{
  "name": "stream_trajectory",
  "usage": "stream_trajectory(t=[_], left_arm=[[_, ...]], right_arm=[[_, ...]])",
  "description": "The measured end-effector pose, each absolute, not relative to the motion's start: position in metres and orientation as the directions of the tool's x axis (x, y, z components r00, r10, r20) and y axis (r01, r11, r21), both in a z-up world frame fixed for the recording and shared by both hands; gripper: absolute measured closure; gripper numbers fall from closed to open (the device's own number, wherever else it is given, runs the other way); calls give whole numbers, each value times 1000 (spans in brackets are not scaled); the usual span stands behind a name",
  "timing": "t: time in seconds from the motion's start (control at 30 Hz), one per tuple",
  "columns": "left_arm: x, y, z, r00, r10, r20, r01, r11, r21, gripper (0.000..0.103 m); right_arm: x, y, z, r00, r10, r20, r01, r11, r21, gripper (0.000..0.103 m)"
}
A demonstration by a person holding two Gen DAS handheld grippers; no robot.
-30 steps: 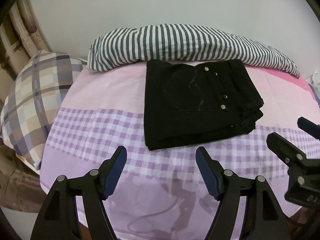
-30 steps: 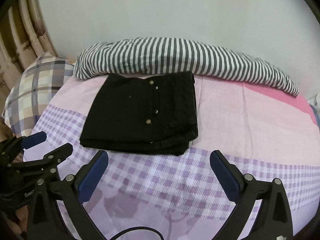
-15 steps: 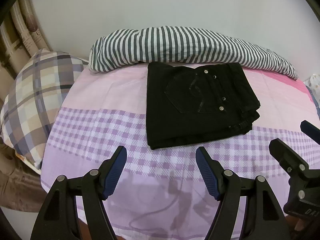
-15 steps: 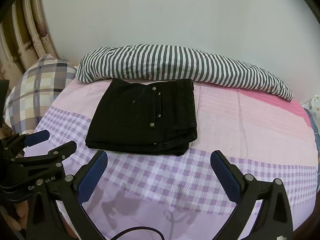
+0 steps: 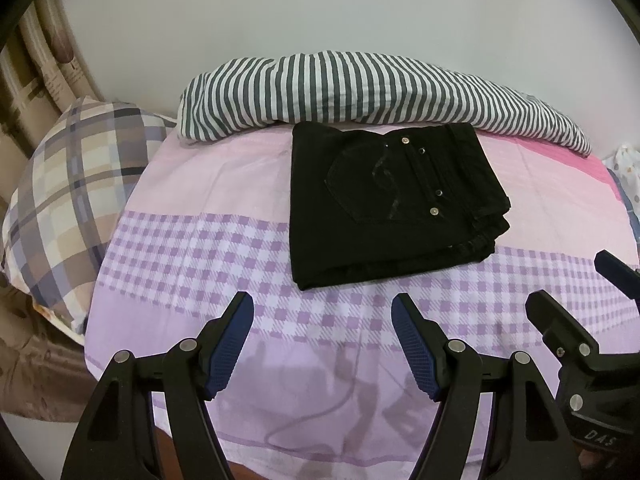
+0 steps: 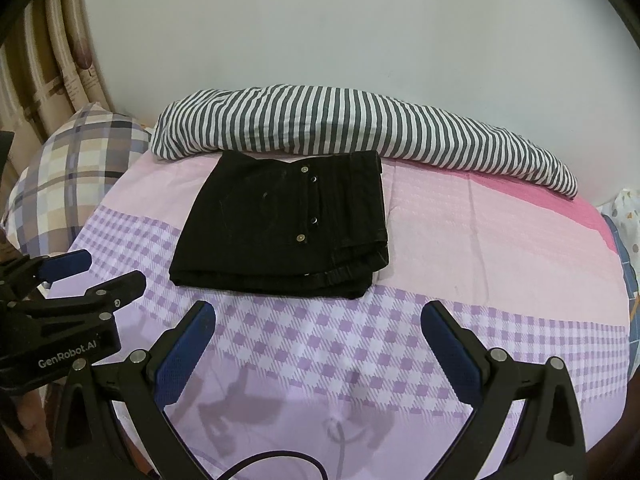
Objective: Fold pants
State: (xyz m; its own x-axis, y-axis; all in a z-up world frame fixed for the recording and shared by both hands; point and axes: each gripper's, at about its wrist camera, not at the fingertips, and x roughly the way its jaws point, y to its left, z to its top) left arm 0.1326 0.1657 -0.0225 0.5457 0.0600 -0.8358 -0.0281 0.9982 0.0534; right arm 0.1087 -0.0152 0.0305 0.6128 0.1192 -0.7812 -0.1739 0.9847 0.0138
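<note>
The black pants [image 5: 392, 204] lie folded into a thick rectangle on the pink and purple bed sheet [image 5: 200, 248], with metal studs and a back pocket facing up. In the right wrist view the pants [image 6: 280, 224] sit just beyond my fingers. My left gripper [image 5: 322, 320] hovers open over the checked band, nearer than the pants, with nothing between its blue pads. My right gripper [image 6: 318, 328] is open too, wider, and holds nothing. Each gripper shows at the edge of the other's view: the right gripper [image 5: 572, 304] and the left gripper [image 6: 104, 276].
A striped grey and white duvet [image 5: 360, 92] lies rolled along the wall behind the pants. A plaid pillow [image 5: 68, 192] rests at the left of the bed. A patterned cloth [image 6: 628, 220] shows at the far right. The bed's near edge drops off below my grippers.
Both views have pulled back a little from the pants, which sit smaller and lower in frame. The pants stay as they lay and both grippers keep the same width.
</note>
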Motion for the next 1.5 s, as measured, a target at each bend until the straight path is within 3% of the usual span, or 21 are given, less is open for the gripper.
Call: stream_trajectory(t=[1.5], left_arm=[[136, 165, -28, 523, 27, -852, -12, 1000, 25, 31]], right_arm=[[107, -17, 14, 587, 104, -803, -147, 989, 21, 1]])
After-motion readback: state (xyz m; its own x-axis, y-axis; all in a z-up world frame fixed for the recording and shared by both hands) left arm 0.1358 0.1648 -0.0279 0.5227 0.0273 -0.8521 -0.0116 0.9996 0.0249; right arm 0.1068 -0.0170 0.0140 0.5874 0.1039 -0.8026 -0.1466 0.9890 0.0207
